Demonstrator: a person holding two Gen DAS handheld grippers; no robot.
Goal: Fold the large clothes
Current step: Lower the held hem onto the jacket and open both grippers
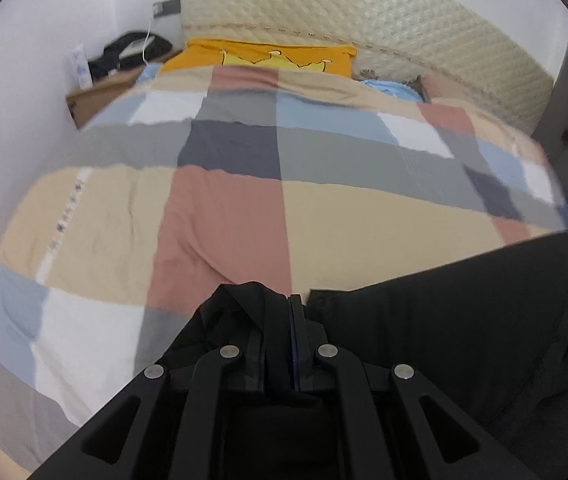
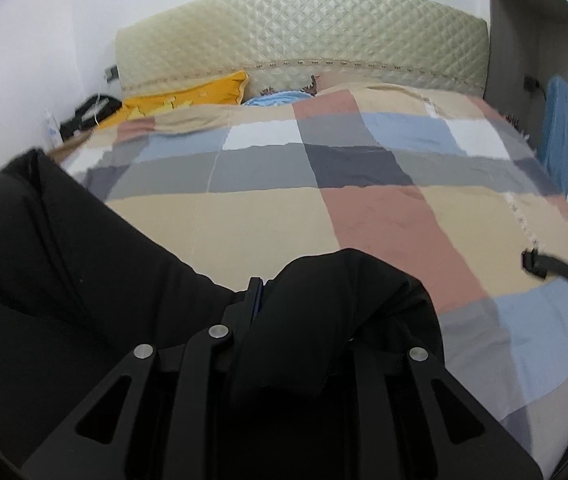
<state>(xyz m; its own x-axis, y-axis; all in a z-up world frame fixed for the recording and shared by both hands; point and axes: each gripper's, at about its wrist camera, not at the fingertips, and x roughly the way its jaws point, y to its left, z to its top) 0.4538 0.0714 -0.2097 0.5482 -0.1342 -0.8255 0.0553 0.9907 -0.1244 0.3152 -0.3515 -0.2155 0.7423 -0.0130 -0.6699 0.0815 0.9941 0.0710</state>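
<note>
Clearly, the left gripper [image 1: 289, 300] had its jaws pinched tight on an edge of the black garment [image 1: 463, 320], which stretched off toward the right gripper [image 2: 258, 284]. That one's jaws were likewise clamped on the black garment [image 2: 64, 280], with cloth bunched over its far finger. Both held it above the foot of the bed [image 2: 268, 216], well away from the quilted headboard [image 2: 303, 32], where an orange pillow [image 1: 268, 54] lay.

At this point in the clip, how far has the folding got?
Early. Done: both tools grip the black garment, left tool and right tool shut on its fabric. In hand: it hangs stretched between them above the checked bedspread. Left: no fold shows yet.
</note>
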